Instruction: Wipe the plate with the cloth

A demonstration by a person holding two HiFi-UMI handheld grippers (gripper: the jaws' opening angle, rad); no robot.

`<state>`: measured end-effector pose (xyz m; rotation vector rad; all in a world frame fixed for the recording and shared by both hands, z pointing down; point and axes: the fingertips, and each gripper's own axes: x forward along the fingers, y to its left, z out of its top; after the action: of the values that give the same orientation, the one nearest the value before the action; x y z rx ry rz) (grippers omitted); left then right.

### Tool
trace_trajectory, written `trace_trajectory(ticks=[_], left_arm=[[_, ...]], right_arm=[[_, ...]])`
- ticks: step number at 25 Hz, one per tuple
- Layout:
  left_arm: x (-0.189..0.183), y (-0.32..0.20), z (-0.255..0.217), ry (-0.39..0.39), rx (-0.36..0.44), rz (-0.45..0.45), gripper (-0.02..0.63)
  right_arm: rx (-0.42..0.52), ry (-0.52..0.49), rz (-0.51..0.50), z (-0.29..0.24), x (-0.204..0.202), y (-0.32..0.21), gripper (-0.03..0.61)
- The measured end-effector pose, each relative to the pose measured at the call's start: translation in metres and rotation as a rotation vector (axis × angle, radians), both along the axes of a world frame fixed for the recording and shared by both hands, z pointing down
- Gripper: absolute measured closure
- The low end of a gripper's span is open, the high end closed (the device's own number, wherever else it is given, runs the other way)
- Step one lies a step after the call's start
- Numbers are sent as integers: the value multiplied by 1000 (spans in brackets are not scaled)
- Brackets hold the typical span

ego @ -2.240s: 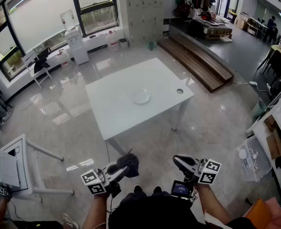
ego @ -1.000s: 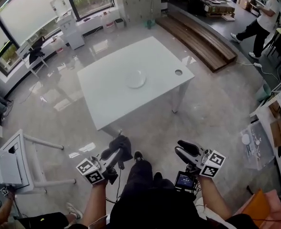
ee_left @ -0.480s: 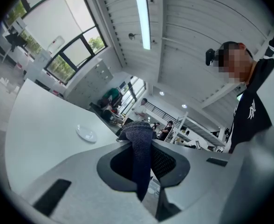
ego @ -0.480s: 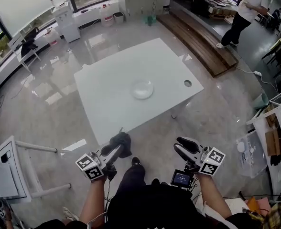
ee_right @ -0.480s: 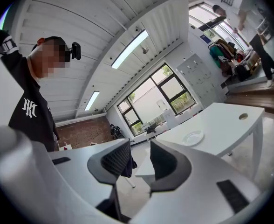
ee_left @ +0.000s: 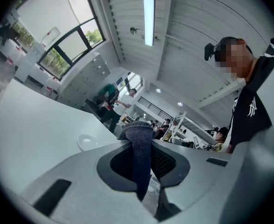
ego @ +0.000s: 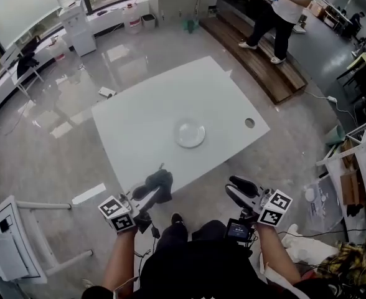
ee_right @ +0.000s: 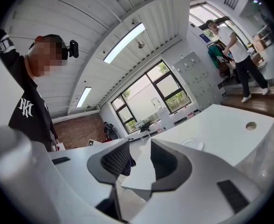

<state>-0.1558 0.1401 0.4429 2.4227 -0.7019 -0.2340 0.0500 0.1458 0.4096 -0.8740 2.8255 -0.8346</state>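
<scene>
White table (ego: 133, 117) stands ahead of you on the glossy floor (ego: 58, 154), with the plate (ego: 190, 132) near its middle. Your left gripper (ego: 147, 195) is clenched on the dark cloth (ego: 160, 183), by the table's near edge. Your right gripper (ego: 236, 188) grasps nothing, and its jaws are opening.

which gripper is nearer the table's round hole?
Right. Right gripper, jaws opening, empty, is short of the table edge nearest the hole; left gripper, clamping the cloth, is farther left.
</scene>
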Motion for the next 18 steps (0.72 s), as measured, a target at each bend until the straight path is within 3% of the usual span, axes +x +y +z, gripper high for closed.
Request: trace_trajectory(ticks=[10,15,18], left_arm=[[37,-95,24,-41,-28,8,563],[67,-159,37,-39,-89,-33,563],[84,-193,50,-84,-115,-47,563]], right_arm=[[-51,-3,-60,31,16,-102,460],[-129,-2,-166,64,27,-178,437],[-196,7,-240,94,26,-221,436]])
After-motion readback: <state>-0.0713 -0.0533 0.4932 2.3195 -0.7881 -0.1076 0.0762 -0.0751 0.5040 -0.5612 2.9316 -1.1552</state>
